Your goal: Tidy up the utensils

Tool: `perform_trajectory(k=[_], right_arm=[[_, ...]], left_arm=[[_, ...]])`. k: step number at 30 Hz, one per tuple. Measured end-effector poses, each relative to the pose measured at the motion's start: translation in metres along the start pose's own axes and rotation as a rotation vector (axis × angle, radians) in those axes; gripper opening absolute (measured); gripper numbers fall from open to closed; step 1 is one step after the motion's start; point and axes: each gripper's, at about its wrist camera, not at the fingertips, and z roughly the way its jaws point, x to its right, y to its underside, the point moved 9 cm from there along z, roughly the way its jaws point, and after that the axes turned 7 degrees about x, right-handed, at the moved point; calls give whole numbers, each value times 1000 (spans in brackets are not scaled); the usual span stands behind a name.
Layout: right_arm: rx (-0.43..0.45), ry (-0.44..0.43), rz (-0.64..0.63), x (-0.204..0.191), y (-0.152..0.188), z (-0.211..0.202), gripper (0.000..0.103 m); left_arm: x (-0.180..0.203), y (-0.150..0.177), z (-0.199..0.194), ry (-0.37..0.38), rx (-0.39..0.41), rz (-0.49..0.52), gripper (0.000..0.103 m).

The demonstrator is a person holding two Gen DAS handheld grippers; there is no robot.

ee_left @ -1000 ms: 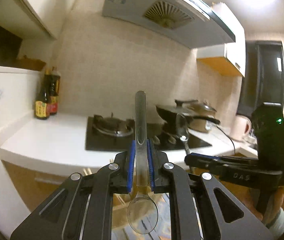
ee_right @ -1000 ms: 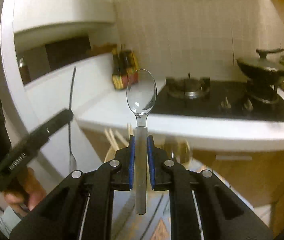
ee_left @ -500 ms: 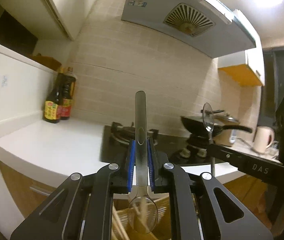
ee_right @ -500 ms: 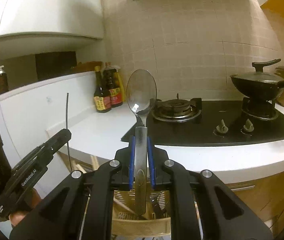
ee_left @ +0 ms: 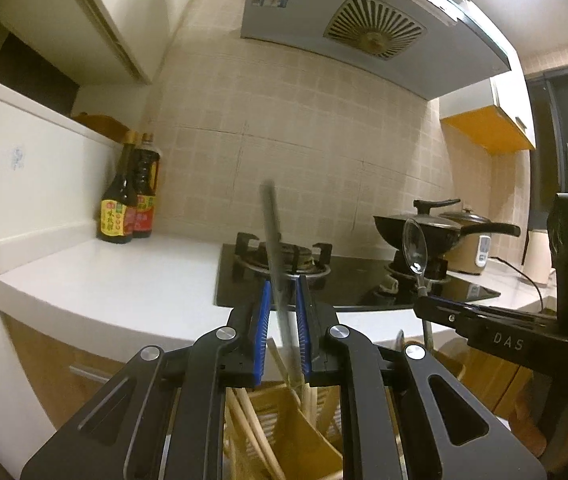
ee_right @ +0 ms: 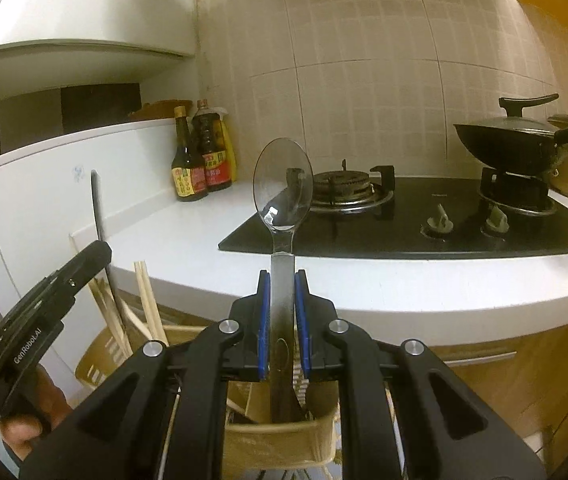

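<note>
**Two spoons poised over the utensil holder**

On my left wrist camera, the left gripper (ee_left: 284,328) has its blue pads (ee_left: 264,332) spread wider than the spoon handle (ee_left: 278,272) standing between them. The handle tilts slightly left, blurred, and I see a gap on each side of it, so the claw looks apart rather than clamped. The handle's lower end drops among the chopsticks (ee_left: 252,412) in the wooden utensil holder (ee_left: 307,436) directly below the fingers.

On my right wrist camera, the right gripper (ee_right: 282,316) is clamped on the second spoon (ee_right: 282,188), both blue pads pressed against its flat handle. The bowl stands upright above the fingertips and the handle's tail reaches down into the near compartment of the holder (ee_right: 280,440). More chopsticks (ee_right: 146,300) lean in the holder's left part, just beside the left gripper body (ee_right: 40,328), which a hand (ee_right: 28,420) grips at the lower left.

Beyond the holder runs the white counter (ee_right: 188,240). Two sauce bottles (ee_right: 200,160) stand at its far left against the tiled wall, the black gas hob (ee_right: 423,216) lies to the right, and a lidded black pan (ee_right: 515,140) sits on the far right burner. The range hood (ee_left: 371,32) hangs overhead in the left view.
</note>
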Motion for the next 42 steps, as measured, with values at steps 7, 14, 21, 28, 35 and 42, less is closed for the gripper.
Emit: perform_trajectory(k=[7, 14, 21, 28, 35, 42], right_arm=[[-55, -53, 6, -4, 16, -32, 15], [-67, -67, -21, -16, 29, -88, 40], [-80, -40, -13, -31, 53, -126, 43], [-45, 88, 1, -25, 84, -143, 64], [38, 204, -37, -15, 107, -144, 89], [24, 264, -4, -2, 123, -139, 89]], left_arm=[[1, -8, -36, 33, -12, -9, 19], [7, -13, -85, 67, -39, -61, 41], [23, -13, -128, 62, -58, -91, 72], [18, 10, -151, -57, -76, -87, 86], [13, 48, -150, -204, -83, -1, 87], [7, 61, -150, -270, -53, 42, 90]])
